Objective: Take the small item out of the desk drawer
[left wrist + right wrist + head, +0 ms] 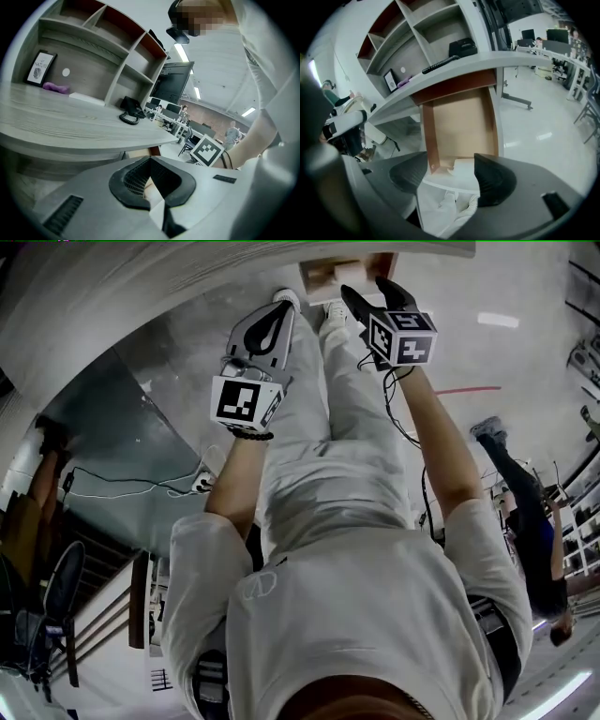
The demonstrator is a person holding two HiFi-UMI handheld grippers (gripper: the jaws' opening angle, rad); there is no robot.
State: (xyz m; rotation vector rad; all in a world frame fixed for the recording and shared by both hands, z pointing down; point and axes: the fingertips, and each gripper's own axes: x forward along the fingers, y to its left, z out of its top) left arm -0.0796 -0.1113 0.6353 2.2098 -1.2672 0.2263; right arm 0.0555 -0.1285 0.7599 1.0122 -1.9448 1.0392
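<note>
The desk drawer (461, 124) stands pulled out under the grey desktop (487, 63), its light brown bottom bare except for a small white item (465, 169) at the front edge. My right gripper (450, 180) hangs open just above that front edge, its black pads (494, 180) apart, nothing between them. In the head view the right gripper (370, 292) is over the drawer (342, 273). My left gripper (284, 304), grey, is beside it to the left. In the left gripper view the left gripper (150, 159) is shut with its tips touching, holding nothing, below the desktop edge (93, 140).
The shelf unit on the desk holds a framed picture (40, 68), a purple object (55, 87) and a black phone (131, 110). A black box (462, 47) and a remote (440, 64) lie above the drawer. My legs in white trousers (328, 427) stand before it. Cables (141, 486) run across the floor.
</note>
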